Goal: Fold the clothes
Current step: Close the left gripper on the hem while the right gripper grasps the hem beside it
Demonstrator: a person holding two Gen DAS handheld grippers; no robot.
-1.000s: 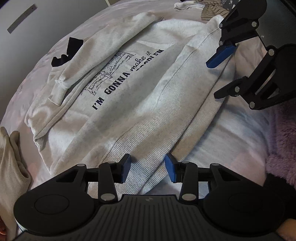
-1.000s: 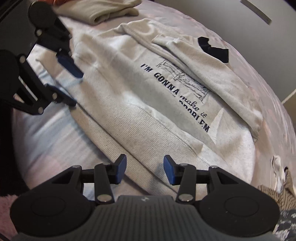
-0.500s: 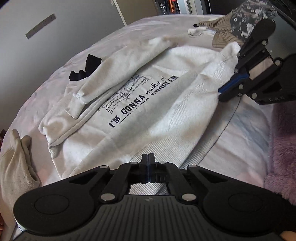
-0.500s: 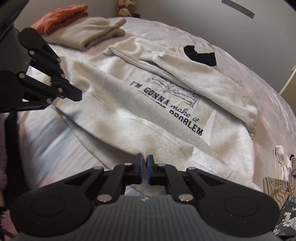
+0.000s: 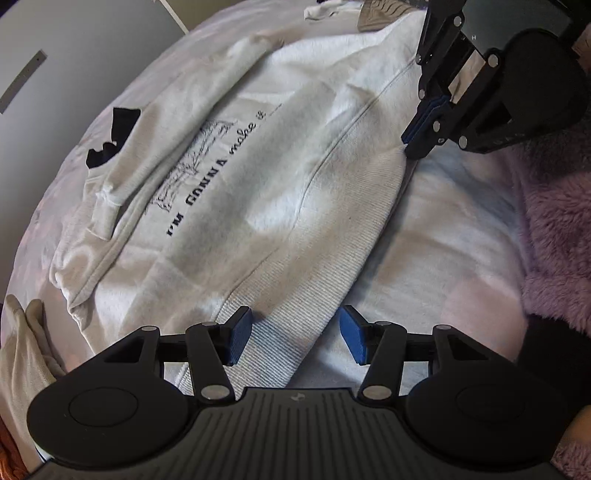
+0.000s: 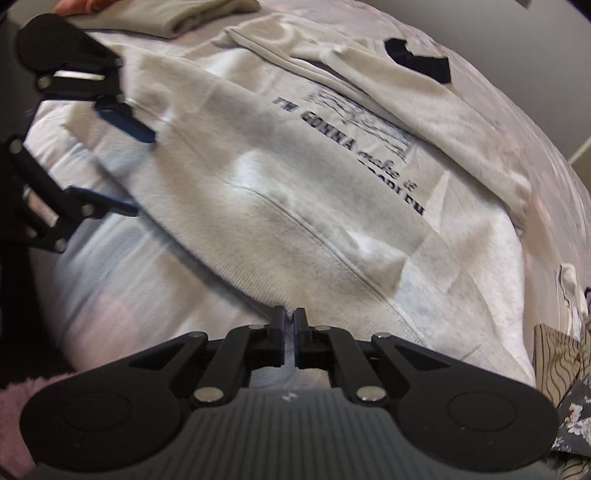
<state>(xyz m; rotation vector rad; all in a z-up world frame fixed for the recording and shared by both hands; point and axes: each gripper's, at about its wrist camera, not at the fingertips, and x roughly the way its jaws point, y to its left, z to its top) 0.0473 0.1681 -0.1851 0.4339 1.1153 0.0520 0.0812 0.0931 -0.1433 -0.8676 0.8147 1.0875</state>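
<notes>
**Q:** Pale bedding [image 5: 436, 236] forms the work surface; what lies on it?

**A:** A light grey sweatshirt [image 5: 280, 184] lies spread across the bed, printed side up. Dark lettering [image 6: 332, 138] and a line drawing sit on the chest. One sleeve [image 5: 155, 147] is folded over the body. The ribbed hem [image 5: 325, 266] faces the two grippers, and its lower part is turned up over the print, hiding the bottom of the text.

**Q:** How do the grippers stand?

**A:** The left gripper [image 5: 295, 334] is at one corner of the hem with its blue pads [image 5: 240, 330] spread wide; the ribbed edge lies between them but is not pinched. The right gripper [image 6: 290, 325] is at the other corner. Its jaws are drawn together with only a thin slit left, and the hem edge runs into them; in the left wrist view the fabric pulls to a point at that gripper [image 5: 417, 142], so it appears clamped on the cloth.

**Q:** What surrounds the garment?

**A:** A dark cloth item [image 6: 417, 61] lies beyond the sleeve. A beige folded garment [image 6: 192, 14] rests near one far corner. Patterned clothes [image 6: 565, 365] lie at the right edge of the right wrist view. A fuzzy purple blanket [image 5: 554, 221] borders the near side. A plain wall [image 5: 74, 40] rises behind.
</notes>
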